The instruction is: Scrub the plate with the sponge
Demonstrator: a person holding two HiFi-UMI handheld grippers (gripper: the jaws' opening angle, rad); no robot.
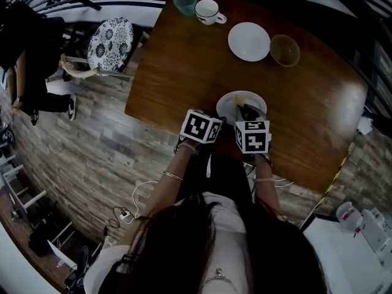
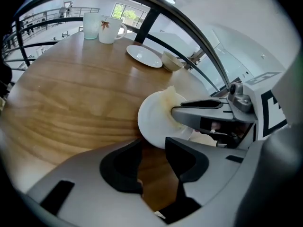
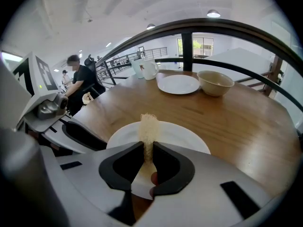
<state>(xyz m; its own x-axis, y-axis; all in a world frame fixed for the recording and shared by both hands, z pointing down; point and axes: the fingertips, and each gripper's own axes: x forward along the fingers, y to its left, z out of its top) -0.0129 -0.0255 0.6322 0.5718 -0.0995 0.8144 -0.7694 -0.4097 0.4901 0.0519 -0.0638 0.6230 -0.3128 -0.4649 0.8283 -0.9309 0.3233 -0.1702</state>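
While right tool (image 3: 147,147) clamps sponge (image 3: 149,124) over plate (image 3: 184,136), left tool (image 2: 152,148) jaws apart, empty; tips near rim

Brown wooden bench (image 1: 184,72). Along the far side, left to right:
- 1 teal plastic tumbler (image 1: 184,2), just beside 1 white ceramic mug (image 1: 207,11)
- 1 empty white round plate (image 1: 248,41)
- 1 tan bowl (image 1: 285,49), close beside that plate

Black-and-white patterned chair cushion (image 1: 110,43) stands off the bench's left corner, over grey plank floor (image 1: 92,146).

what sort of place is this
Likely a cafe or canteen on an upper level: a wooden table with mug and bowl, a black railing, and a large bright hall beyond.
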